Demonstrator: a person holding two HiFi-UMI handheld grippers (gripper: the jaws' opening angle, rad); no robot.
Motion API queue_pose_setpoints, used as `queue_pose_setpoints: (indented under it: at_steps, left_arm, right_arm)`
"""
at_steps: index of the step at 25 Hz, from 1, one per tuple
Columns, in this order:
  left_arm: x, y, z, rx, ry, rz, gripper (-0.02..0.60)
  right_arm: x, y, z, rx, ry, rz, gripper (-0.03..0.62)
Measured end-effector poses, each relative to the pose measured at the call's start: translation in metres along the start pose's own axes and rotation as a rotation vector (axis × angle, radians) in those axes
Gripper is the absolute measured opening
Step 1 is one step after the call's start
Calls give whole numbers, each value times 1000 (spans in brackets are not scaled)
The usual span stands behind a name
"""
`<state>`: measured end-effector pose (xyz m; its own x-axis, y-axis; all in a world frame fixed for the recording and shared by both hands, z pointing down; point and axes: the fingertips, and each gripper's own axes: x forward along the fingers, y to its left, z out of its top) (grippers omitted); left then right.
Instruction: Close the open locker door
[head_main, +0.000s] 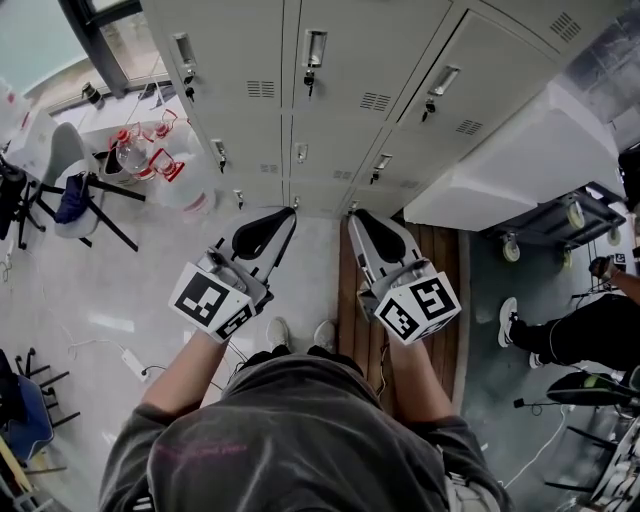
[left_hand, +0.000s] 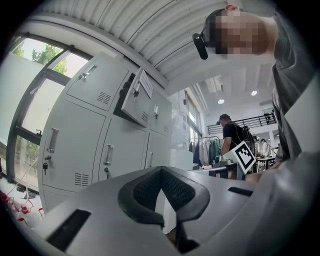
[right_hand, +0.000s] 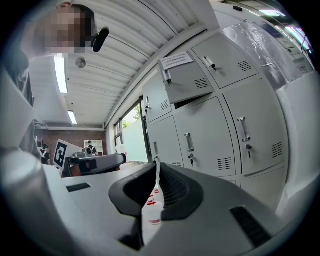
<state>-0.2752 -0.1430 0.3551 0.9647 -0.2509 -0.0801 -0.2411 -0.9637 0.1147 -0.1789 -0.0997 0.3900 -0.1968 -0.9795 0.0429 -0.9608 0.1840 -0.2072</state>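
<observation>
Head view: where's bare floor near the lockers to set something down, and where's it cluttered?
Free: pale tile floor between the water jugs and the left gripper; grey floor strip between the wooden platform and the bystander's shoe. Crowded: chair by the jugs, power strip lower left, cart right.

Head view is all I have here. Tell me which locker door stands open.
Observer: In the left gripper view it is the upper door of the second column from the window, swung partway out.
Operator: Describe its front.
Observer: The right gripper view shows a sheet of paper stuck on it, with a handle near the door's left edge.
</observation>
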Motion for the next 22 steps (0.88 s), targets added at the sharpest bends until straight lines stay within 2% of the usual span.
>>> queue_pose_setpoints:
  at_steps: [22]
  left_arm:
    - [9,-6,3,4,-12,14,14]
  right_arm:
    - [-1,-6,4,-4,-1,20,26]
